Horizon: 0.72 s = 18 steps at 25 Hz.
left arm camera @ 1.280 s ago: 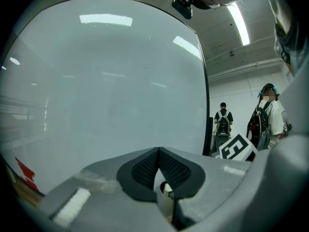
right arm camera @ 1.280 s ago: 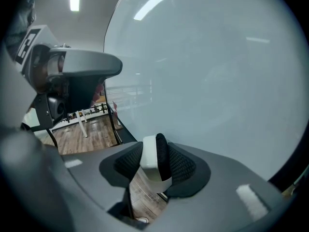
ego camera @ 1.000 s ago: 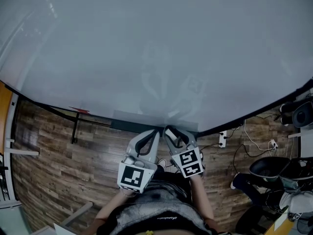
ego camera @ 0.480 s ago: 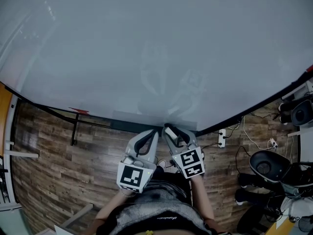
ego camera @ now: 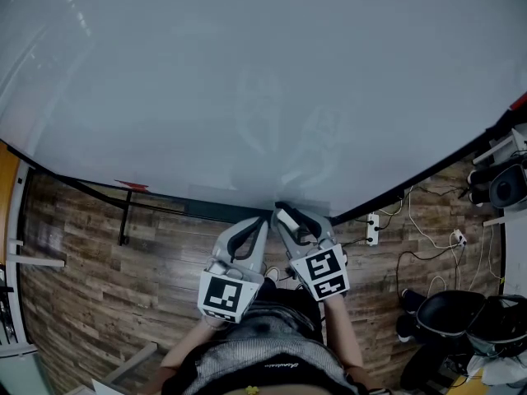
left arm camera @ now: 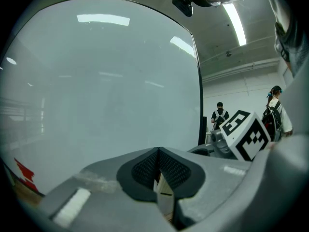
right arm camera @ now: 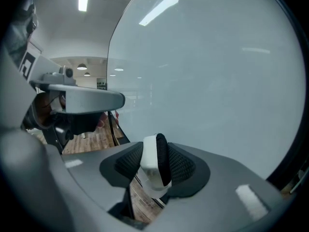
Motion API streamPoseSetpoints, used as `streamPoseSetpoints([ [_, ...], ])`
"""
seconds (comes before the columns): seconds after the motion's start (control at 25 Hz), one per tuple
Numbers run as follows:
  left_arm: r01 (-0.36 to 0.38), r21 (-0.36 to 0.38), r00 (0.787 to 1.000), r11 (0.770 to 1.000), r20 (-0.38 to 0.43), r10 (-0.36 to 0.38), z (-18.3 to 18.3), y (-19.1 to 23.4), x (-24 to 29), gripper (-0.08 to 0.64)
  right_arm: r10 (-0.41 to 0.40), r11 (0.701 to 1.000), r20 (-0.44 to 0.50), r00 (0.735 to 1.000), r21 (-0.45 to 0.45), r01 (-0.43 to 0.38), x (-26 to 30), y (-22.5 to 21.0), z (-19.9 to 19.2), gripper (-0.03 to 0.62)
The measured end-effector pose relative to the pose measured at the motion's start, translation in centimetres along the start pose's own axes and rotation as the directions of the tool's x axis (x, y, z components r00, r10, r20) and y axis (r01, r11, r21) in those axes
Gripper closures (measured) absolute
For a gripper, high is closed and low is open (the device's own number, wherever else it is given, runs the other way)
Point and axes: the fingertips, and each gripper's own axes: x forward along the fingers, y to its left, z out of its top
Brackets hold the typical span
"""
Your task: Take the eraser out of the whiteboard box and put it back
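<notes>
The eraser [right arm camera: 155,166], a white body with a black felt side, stands upright between the mesh pads of my right gripper [right arm camera: 154,170], which is shut on it. In the head view that gripper [ego camera: 281,213] is just in front of the lower edge of the big whiteboard [ego camera: 263,81]. There the translucent whiteboard box [ego camera: 226,196] shows only faintly. My left gripper [ego camera: 262,220] is close beside the right one. Its pads meet at the tips in the left gripper view [left arm camera: 158,151], with nothing held.
The board's black frame [ego camera: 156,206] runs above a wood floor [ego camera: 99,278]. A small red thing [ego camera: 133,185] lies at the board's lower left. A power strip [ego camera: 375,229], cables and a black chair [ego camera: 461,311] are at the right. People [left arm camera: 220,116] stand in the background.
My right gripper has risen slightly with the eraser, closer to the board's lower edge. The left gripper has stayed put. The head view has shifted a little at the right.
</notes>
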Motion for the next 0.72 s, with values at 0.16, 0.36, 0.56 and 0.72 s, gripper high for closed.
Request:
streamPoseSetpoints([
  [0.16, -0.003, -0.021, 1.000, 1.000, -0.001, 0.003, 0.1, -0.1, 0.0, 0.558, 0.005, 1.000, 0.006, 1.000, -0.012, -0.005, -0.5, 0.1, 1.0, 0.430],
  [0.36, 0.002, -0.004, 1.000, 1.000, 0.004, -0.002, 0.0, -0.3, 0.1, 0.558, 0.017, 1.000, 0.015, 1.000, -0.021, -0.017, -1.1, 0.1, 2.0, 0.430],
  [0.56, 0.005, 0.009, 1.000, 1.000, -0.009, -0.005, -0.3, -0.4, 0.2, 0.558, 0.030, 0.999, 0.021, 0.999, -0.031, -0.029, -1.7, 0.3, 2.9, 0.430],
  [0.72, 0.014, 0.035, 1.000, 0.999, -0.007, -0.014, -0.5, -0.5, 0.3, 0.558, 0.030, 0.999, 0.025, 0.999, -0.042, -0.029, -2.1, 0.2, 3.5, 0.431],
])
